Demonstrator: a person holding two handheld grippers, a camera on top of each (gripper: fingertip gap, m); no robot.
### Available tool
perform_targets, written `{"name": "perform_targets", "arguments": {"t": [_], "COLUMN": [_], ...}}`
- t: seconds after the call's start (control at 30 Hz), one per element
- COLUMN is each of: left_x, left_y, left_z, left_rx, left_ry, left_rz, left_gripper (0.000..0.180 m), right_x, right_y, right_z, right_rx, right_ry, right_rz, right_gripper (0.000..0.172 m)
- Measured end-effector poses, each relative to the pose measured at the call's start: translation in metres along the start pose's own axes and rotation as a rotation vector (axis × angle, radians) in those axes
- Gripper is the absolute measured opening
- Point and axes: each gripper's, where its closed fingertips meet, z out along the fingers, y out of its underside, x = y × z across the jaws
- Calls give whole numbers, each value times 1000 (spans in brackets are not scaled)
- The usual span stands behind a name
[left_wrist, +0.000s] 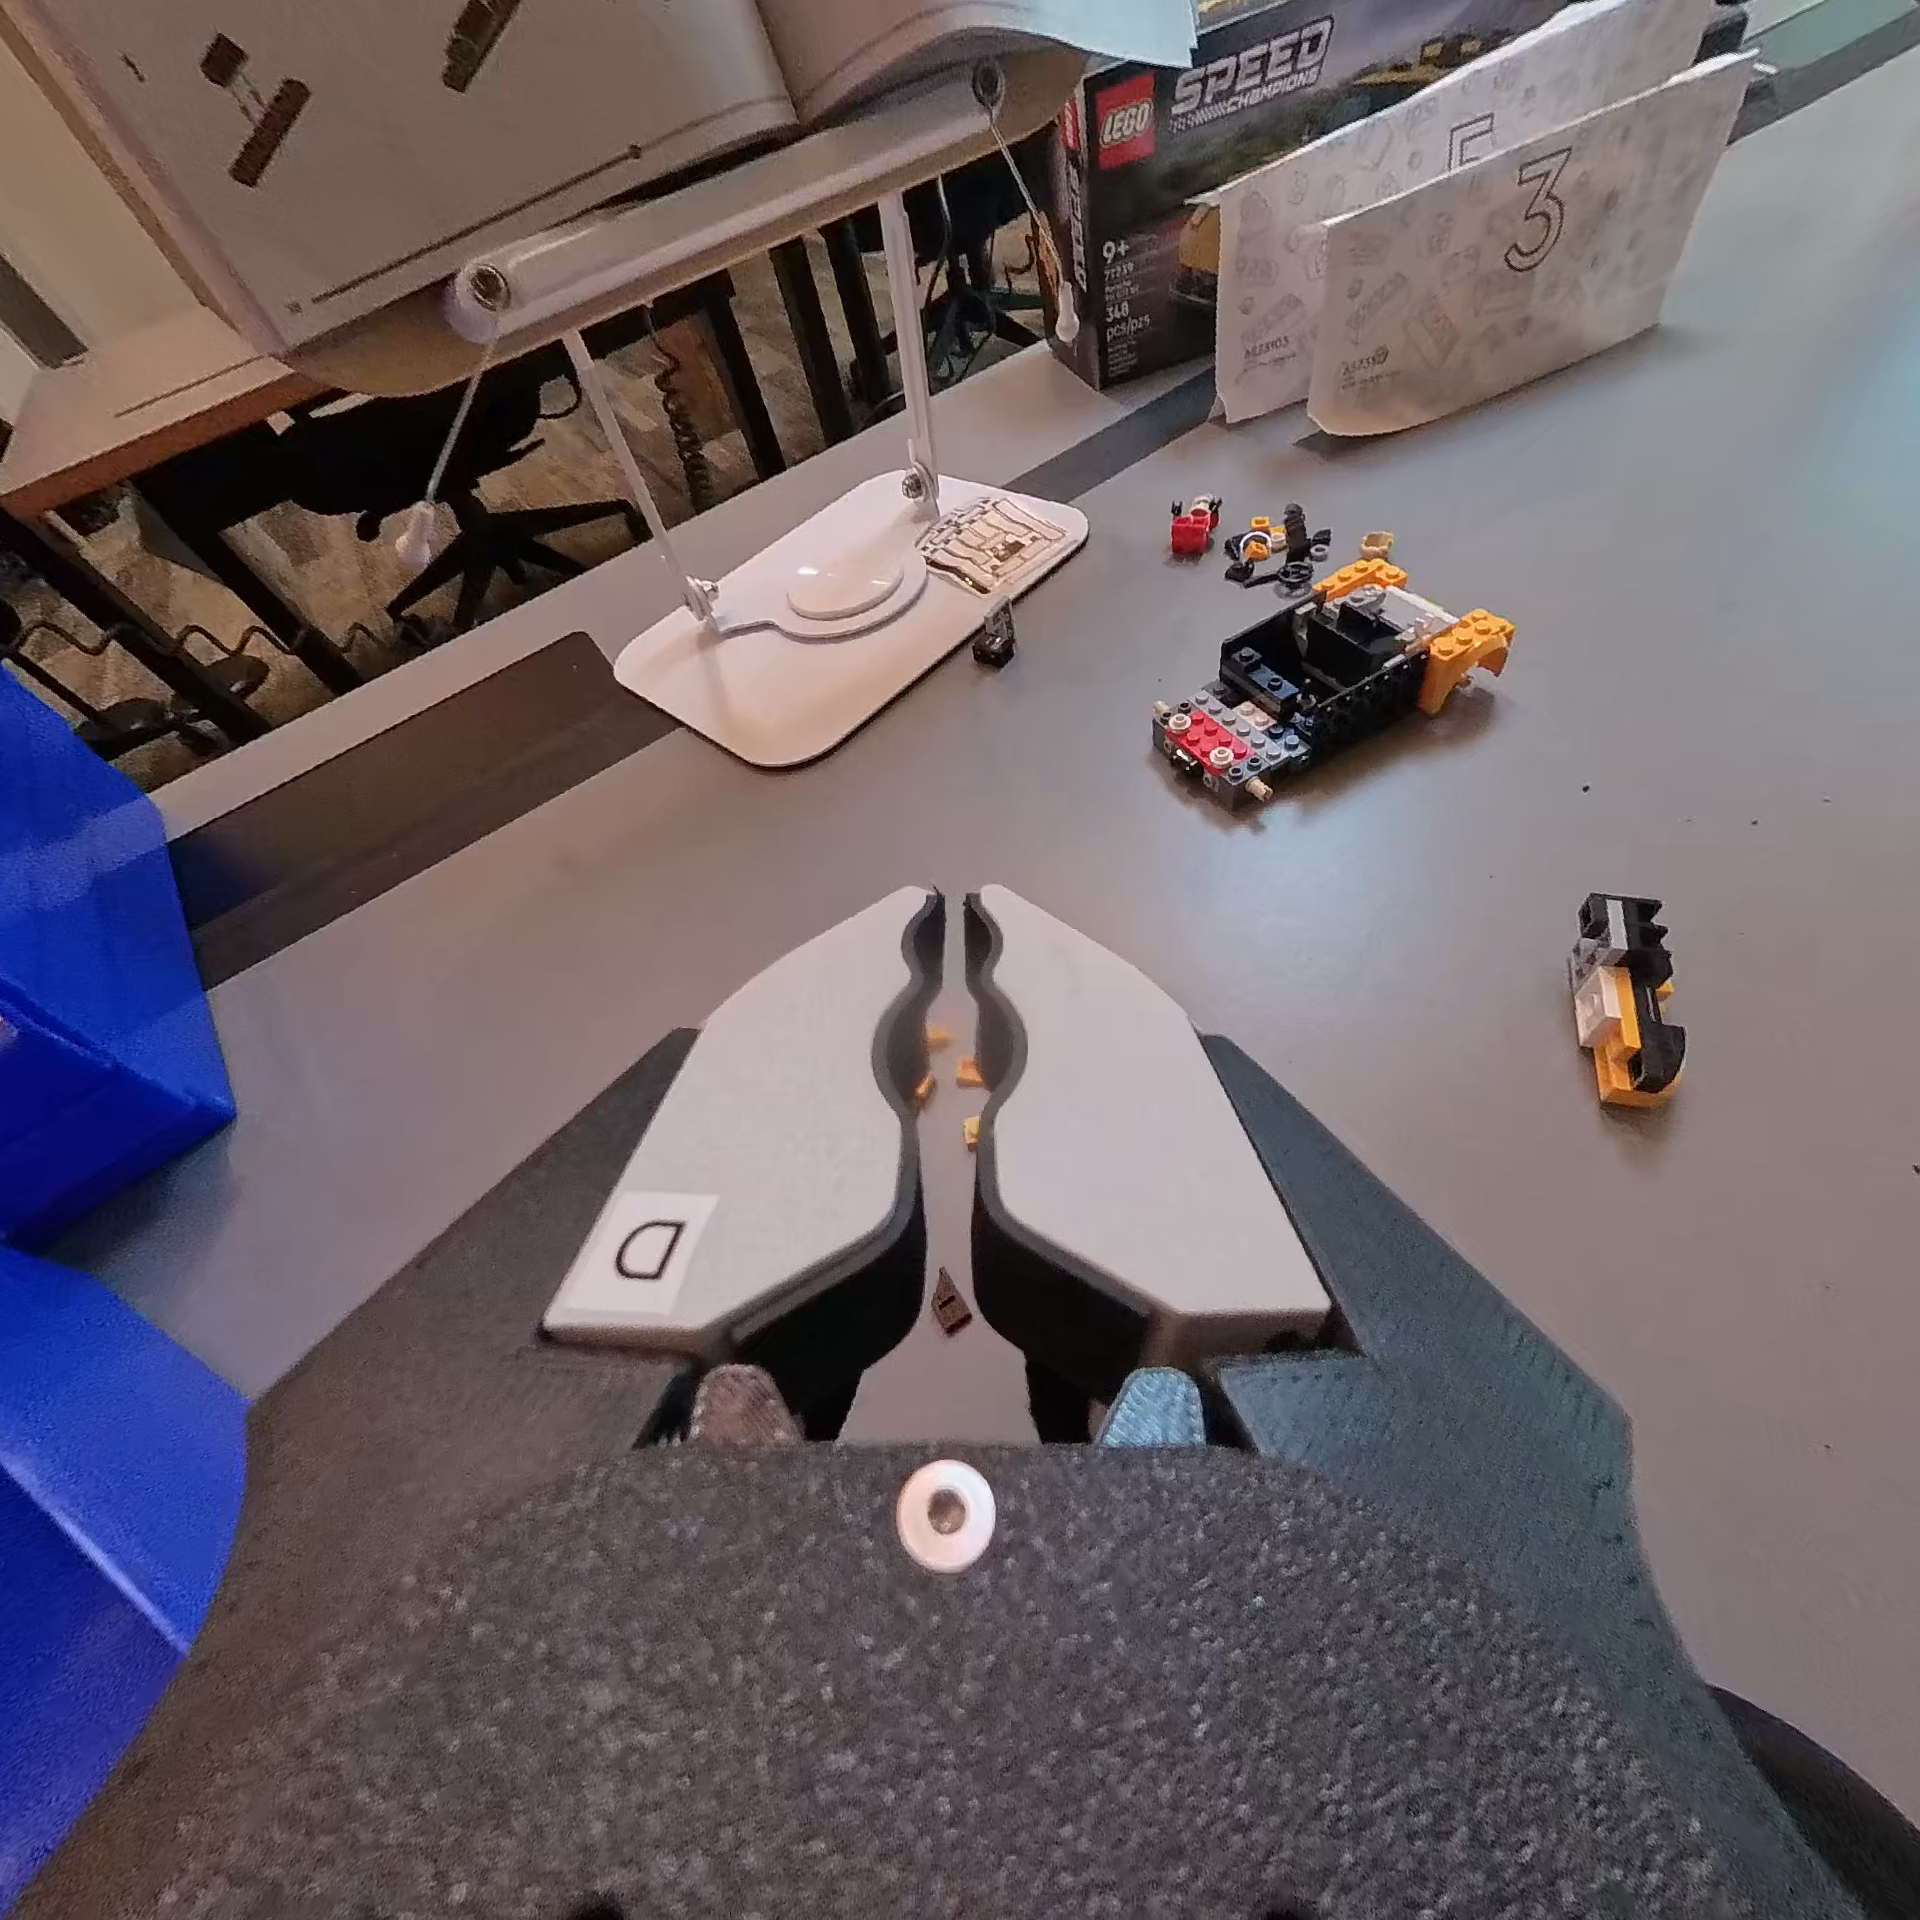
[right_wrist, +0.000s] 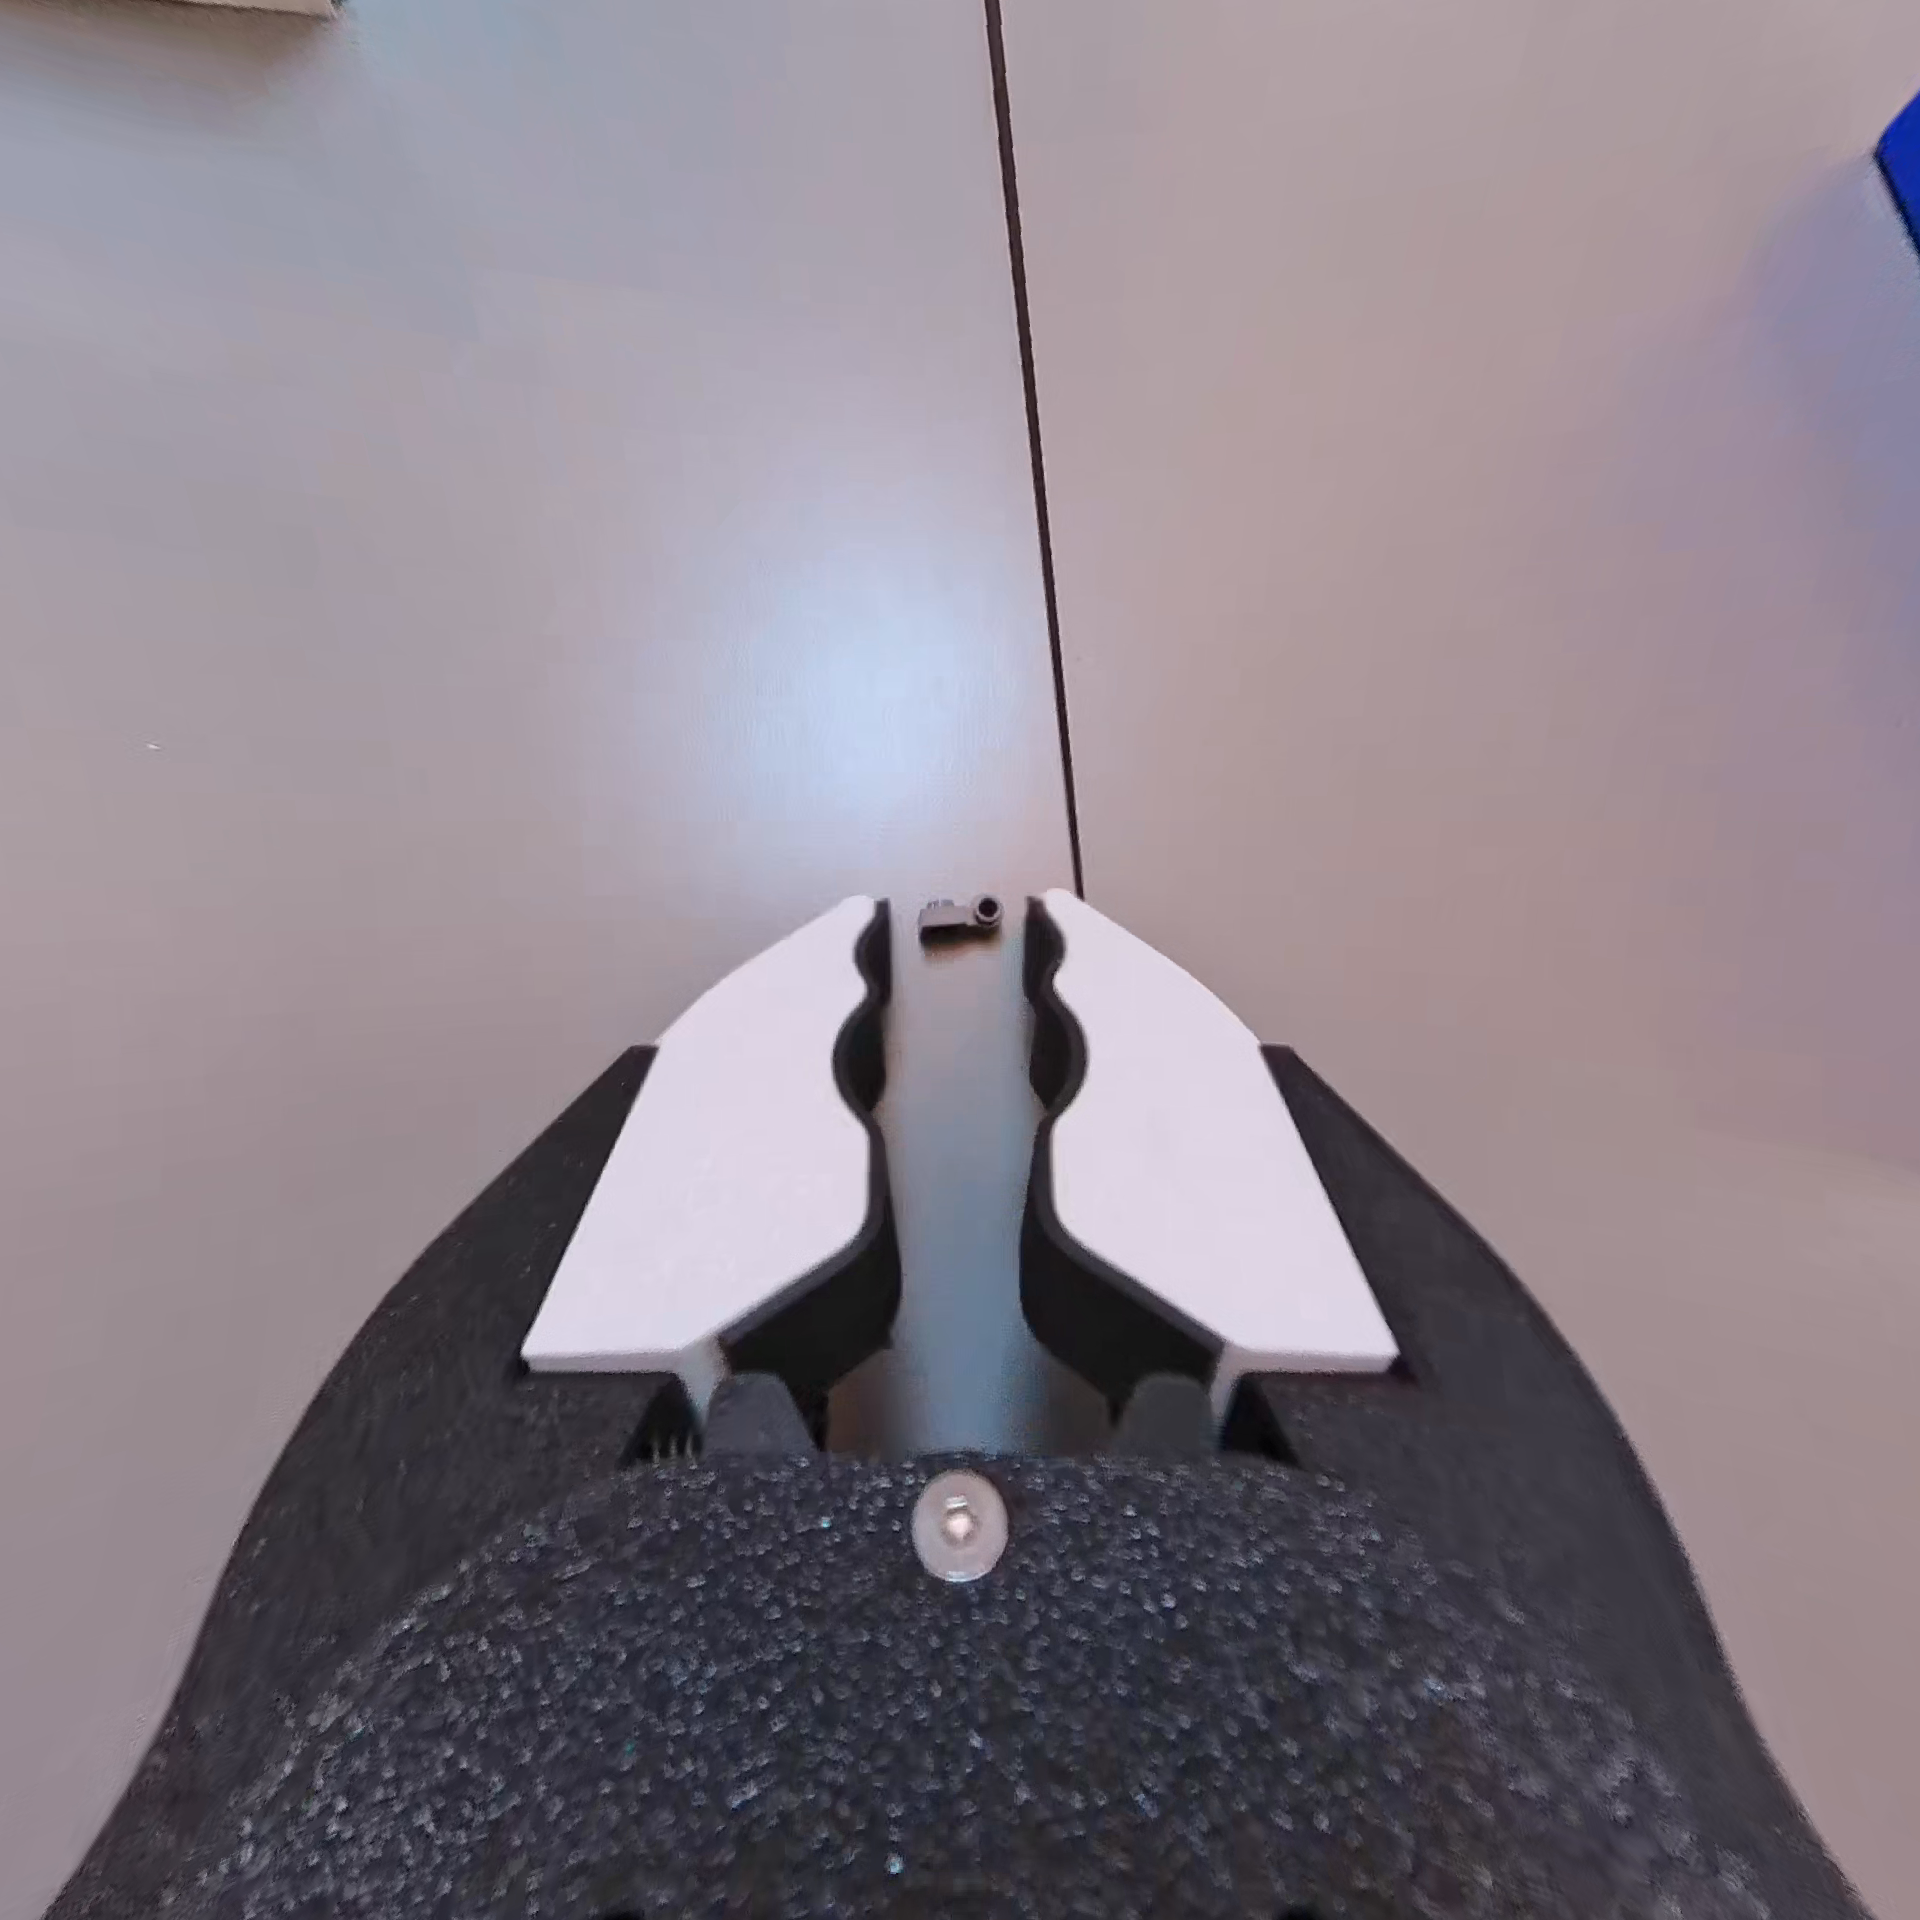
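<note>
Two grippers: left gripper (left_wrist: 953, 902) nearly pressed together, nothing pinched; right gripper (right_wrist: 956, 912) spread around small black brick piece (right_wrist: 958, 921), pads not touching it.

Your views: even indoor light, strong fisheye bend at the edges
You get a pale glare patch on the grey table (right_wrist: 862, 707), soft shadows under the brick car chassis (left_wrist: 1340, 675), and slight blur on the right view's fingers (right_wrist: 727, 1143)

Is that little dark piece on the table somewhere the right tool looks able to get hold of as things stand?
Probably yes. The small dark piece lies on the bare grey table between the tips of the right tool, whose fingers stand apart on either side without touching it. Nothing else lies near it.
</note>
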Motion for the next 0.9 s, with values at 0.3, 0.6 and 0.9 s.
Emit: {"name": "perform_targets", "arguments": {"t": [0.3,0.6,0.9], "left_x": [17,76,119], "left_y": [-5,-20,-26], "left_z": [2,5,5], "left_rx": [33,125,188], "left_ry": [97,301,382], "left_rz": [-30,73,162], "left_gripper": [9,28,38], "right_x": [-47,-298,-475], "right_y": [-34,-131,-108], "right_z": [-13,-110,-149], "right_rx": [142,488,520], "right_ry": [-111,-768,-1272], "right_rz": [-117,-366,-388], "right_gripper": [14,14,14]}}
